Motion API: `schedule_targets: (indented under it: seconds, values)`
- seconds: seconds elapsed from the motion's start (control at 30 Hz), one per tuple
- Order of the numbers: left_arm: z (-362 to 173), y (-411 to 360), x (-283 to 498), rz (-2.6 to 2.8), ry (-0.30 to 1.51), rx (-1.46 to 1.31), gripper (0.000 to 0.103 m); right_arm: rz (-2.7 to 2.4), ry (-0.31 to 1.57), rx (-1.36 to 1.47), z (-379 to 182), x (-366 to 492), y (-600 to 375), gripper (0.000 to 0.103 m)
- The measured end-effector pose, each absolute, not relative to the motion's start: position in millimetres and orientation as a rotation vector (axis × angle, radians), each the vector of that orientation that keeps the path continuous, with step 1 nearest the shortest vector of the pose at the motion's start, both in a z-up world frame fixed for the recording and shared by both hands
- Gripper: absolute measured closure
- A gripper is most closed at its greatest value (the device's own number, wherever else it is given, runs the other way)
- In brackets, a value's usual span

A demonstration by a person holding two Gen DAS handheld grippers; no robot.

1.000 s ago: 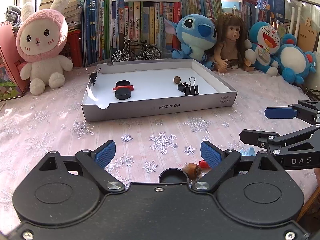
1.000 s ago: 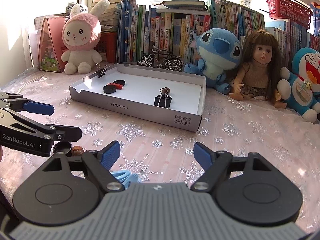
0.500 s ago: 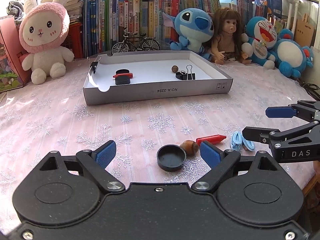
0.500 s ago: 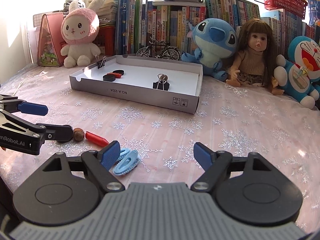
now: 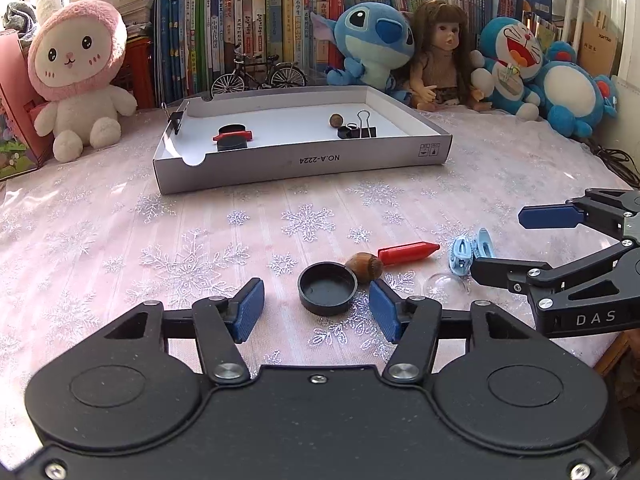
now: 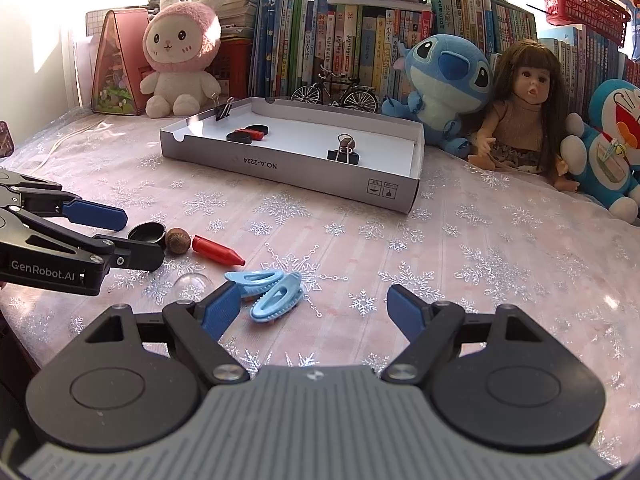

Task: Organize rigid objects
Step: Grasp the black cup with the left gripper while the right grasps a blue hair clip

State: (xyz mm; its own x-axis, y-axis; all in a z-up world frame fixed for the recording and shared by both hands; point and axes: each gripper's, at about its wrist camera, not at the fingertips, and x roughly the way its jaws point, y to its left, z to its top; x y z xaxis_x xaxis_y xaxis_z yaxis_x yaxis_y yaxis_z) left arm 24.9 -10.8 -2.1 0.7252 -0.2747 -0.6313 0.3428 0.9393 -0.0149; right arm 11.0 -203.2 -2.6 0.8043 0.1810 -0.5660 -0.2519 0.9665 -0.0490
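A black cap, a brown nut, a red crayon, a light blue hair clip and a clear dome lie on the near tablecloth. My left gripper is open, just short of the cap. My right gripper is open, with the hair clip by its left finger. The white tray further back holds black caps, a red crayon, a nut and a binder clip.
Plush toys, a doll, a model bicycle and rows of books line the back edge. A pink house-shaped box stands at the far left. The table's near right edge is close to my right gripper.
Both grippers have pulled back and risen from the table. The cap, nut, crayon, hair clip and clear dome now show fully in front of the fingers.
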Motion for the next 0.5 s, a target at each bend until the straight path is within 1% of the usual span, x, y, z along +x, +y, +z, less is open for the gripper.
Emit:
schedule_targets:
  seconds: [0.07, 0.17, 0.5]
  values:
    - [-2, -10, 26, -0.331, 0.678, 0.101, 0.056, 0.237, 0.602, -0.125, -5, 11, -202, 0.015]
    - [-2, -8, 28, -0.319, 0.676, 0.098, 0.062, 0.237, 0.606, -0.139, -8, 9, -199, 0.016]
    - [-3, -3, 30, -0.290, 0.672, 0.101, 0.063, 0.175, 0.607, -0.155, -8, 10, -214, 0.016]
